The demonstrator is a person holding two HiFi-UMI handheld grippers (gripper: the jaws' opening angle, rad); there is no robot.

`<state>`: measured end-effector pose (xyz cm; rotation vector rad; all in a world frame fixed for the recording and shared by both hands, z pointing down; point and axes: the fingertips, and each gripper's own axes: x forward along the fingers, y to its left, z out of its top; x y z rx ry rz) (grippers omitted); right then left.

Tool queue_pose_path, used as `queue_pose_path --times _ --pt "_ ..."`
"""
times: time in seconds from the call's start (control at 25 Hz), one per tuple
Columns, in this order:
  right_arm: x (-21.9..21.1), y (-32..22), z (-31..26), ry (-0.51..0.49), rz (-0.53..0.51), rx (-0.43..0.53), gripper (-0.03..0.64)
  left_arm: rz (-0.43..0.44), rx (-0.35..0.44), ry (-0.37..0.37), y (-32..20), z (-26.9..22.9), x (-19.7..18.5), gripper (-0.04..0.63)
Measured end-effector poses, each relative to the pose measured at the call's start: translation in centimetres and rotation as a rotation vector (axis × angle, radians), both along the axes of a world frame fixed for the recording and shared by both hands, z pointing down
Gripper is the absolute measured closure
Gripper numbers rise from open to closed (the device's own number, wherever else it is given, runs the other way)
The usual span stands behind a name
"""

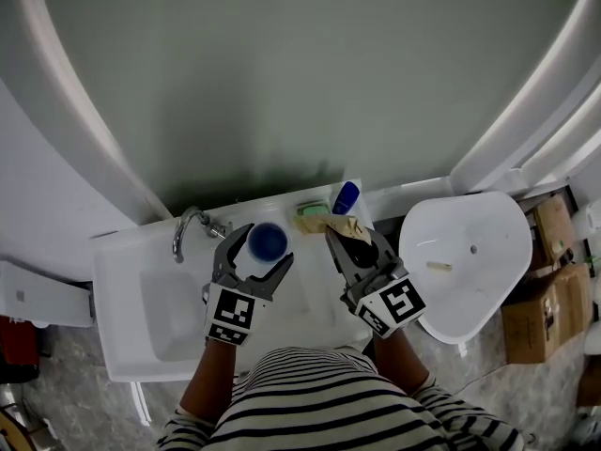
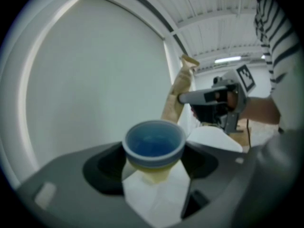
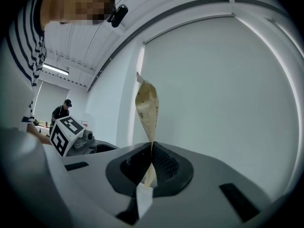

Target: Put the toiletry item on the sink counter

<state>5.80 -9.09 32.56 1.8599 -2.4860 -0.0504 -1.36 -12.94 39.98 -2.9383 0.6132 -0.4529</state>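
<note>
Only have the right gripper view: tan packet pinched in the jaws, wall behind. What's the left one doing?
Observer: The left gripper holds a blue-topped container between wide-set jaws.
Operator: Anything on the counter?
Observer: A green block and a blue bottle sit at the back edge of the sink counter, just past the tan packet.
Operator: Faucet?
Observer: The faucet is behind the basin, to the left of the left gripper.
</note>
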Motion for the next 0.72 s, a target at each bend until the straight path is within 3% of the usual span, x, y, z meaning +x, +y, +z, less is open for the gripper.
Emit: queue_pose_path --times 0.44,0.72 --pt "1.6 -2.5 1.7 -0.005 0.002 -0.023 0.607 0.059 0.026 0.061 -1.8 1.0 2.1 0.235" --pt "2.3 -4.8 3.5 -0.006 -0.004 -0.060 0.607 0.025 0.022 0.037 -4.8 3.9 3.0 0.235"
